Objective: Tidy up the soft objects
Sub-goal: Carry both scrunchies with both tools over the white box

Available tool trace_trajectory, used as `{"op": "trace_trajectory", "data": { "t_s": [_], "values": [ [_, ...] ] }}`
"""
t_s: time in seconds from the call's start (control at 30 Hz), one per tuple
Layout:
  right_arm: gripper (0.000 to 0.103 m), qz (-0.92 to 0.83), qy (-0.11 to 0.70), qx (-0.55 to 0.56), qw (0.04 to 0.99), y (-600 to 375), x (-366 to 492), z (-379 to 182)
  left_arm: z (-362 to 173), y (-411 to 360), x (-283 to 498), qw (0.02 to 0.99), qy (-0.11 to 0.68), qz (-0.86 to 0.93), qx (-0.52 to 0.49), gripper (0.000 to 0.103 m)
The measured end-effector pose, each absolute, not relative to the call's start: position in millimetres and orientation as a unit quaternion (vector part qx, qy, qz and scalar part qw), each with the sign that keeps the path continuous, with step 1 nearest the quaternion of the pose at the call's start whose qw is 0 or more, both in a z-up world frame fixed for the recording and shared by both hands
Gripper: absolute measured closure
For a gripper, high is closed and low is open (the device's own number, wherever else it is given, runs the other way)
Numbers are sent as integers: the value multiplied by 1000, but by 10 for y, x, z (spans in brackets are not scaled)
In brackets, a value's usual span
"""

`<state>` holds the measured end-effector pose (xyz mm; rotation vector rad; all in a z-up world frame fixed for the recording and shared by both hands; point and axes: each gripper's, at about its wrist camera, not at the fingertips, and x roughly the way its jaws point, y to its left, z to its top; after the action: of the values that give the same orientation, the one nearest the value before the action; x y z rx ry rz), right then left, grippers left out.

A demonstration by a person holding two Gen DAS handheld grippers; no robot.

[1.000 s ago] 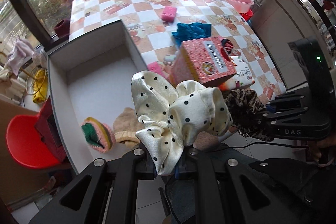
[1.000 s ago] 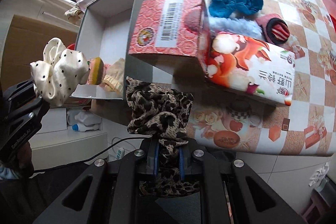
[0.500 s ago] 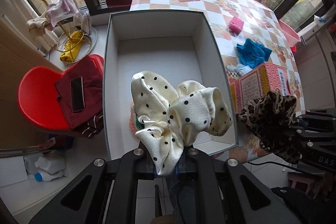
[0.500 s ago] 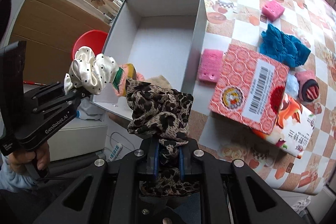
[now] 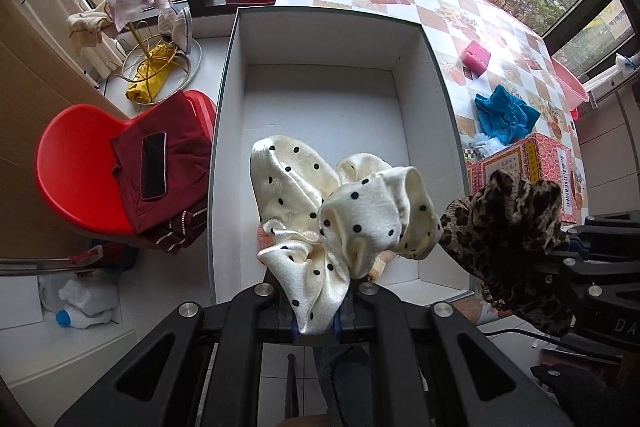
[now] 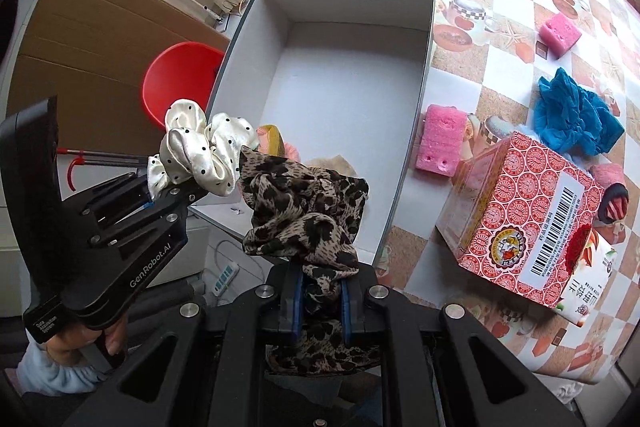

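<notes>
Scrunchies hung over the box (image 6: 424, 39): the left gripper (image 5: 316, 301) pinched a cream dotted scrunchie (image 5: 340, 215), the right gripper (image 6: 320, 293) a leopard scrunchie (image 6: 304, 211). Held near the box's front wall, either might fall outside once released.
</notes>
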<state>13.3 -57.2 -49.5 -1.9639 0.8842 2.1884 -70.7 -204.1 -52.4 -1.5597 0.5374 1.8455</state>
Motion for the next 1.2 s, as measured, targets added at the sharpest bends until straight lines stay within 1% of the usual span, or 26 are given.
{"op": "trace_trajectory", "data": {
  "t_s": [0.27, 1.2],
  "values": [
    [88, 708, 277, -648, 36, -603, 74, -492, -594, -2011, -711, 330, 209, 700, -598, 91],
    [88, 697, 287, -657, 37, -592, 55, -563, -637, -1979, -795, 328, 207, 700, -600, 91]
  ]
}}
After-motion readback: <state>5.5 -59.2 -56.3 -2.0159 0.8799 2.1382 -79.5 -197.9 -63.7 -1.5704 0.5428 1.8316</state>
